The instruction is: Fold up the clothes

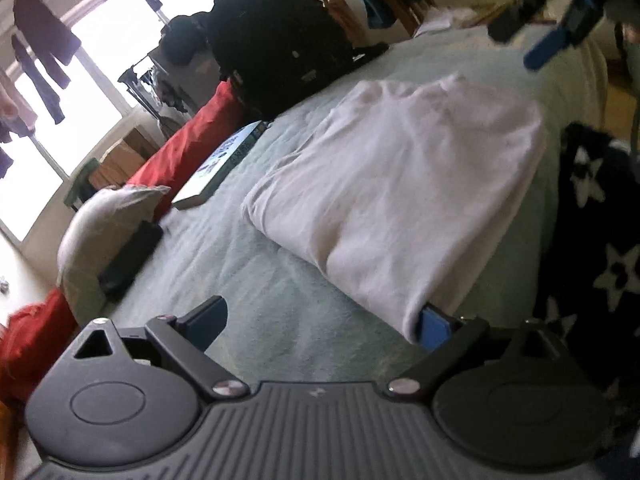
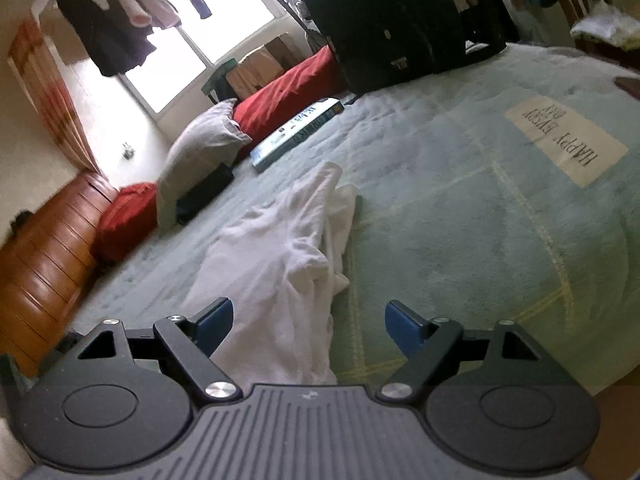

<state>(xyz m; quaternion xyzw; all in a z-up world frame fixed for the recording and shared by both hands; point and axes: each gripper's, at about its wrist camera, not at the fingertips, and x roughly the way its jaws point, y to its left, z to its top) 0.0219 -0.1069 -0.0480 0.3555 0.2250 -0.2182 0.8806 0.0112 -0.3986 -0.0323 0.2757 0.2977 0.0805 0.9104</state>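
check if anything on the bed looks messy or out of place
Yes. The white garment lies bunched and wrinkled on the green blanket in the right wrist view, not folded flat. A book also sits askew on the blanket beside the red bolster.

daylight glares through the blown-out window, with soft blur and fisheye-bent edges.

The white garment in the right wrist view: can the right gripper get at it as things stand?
Probably yes. The right gripper is open, the white garment lies flat on the bed between and ahead of its fingers, nothing on top.
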